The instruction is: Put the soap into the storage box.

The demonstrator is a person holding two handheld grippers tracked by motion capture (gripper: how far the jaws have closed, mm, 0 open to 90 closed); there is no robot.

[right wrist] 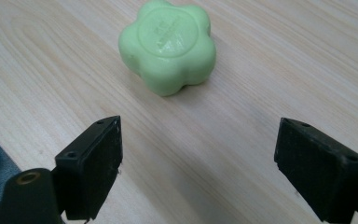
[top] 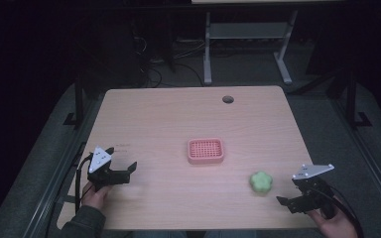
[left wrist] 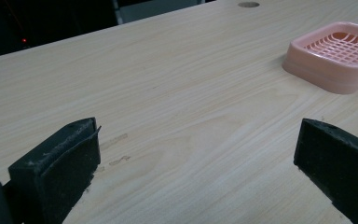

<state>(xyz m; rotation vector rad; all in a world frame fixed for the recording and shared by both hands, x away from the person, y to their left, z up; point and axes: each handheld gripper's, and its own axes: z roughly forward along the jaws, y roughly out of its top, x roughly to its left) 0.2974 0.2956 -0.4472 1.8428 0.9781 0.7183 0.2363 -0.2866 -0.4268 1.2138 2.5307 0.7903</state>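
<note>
Approach phase: right gripper [right wrist: 198, 158] lined up on the green flower-shaped soap [right wrist: 168, 44], jaws spread wide, nothing held.

Soap lies flat on the table [top: 168, 119], just ahead of my right gripper, apart from the pink dish [top: 206, 150]. Left gripper [left wrist: 191, 163] spread, idle. Next, I judge: advance, straddle soap, close.

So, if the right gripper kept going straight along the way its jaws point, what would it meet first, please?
Most likely the green flower-shaped soap, lying on the table just ahead of the open right gripper, slightly off centre.

A pale wooden table [top: 168, 114] carries a pink slotted tray [top: 206, 150] and green flower-shaped soap [top: 261, 182].
</note>
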